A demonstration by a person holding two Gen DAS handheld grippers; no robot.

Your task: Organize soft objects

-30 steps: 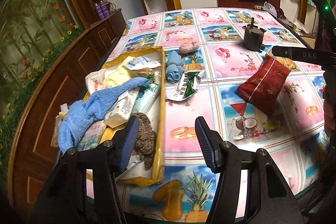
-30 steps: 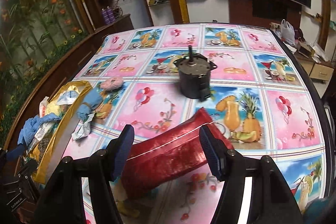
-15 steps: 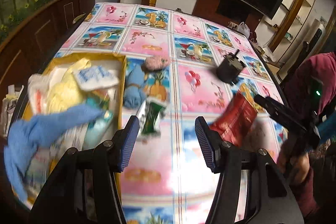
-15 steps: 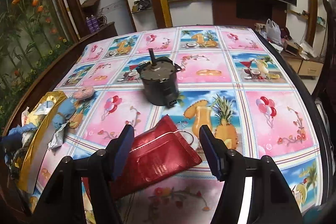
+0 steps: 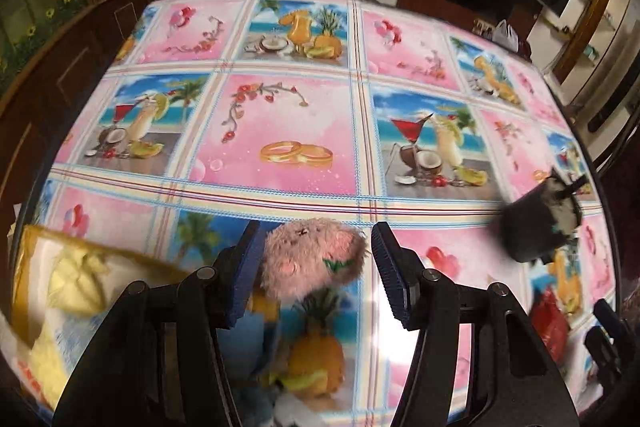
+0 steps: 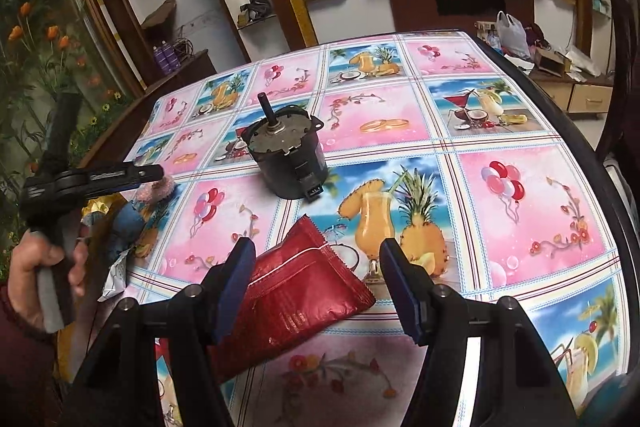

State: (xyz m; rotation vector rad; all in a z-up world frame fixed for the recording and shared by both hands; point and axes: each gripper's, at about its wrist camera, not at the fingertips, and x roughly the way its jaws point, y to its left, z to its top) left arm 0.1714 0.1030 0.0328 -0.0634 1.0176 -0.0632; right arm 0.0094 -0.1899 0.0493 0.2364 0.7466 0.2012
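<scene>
Covering the table, a tropical-print oilcloth (image 5: 288, 131); wall shelves (image 6: 280, 15) behind; both jaws released.

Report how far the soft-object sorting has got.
Done: a yellow cloth already lies in the gold box. In hand: the open left claw straddles the pink plush, not yet gripped. Left: that plush and the blue cloth; the open right claw hovers over the red pouch.

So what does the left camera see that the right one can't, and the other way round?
Only the left: the pink plush whole, between its open tongs, and the yellow tray. Only the right: the hand holding the left tool. Both: the red packet, black motor and tablecloth.
</scene>
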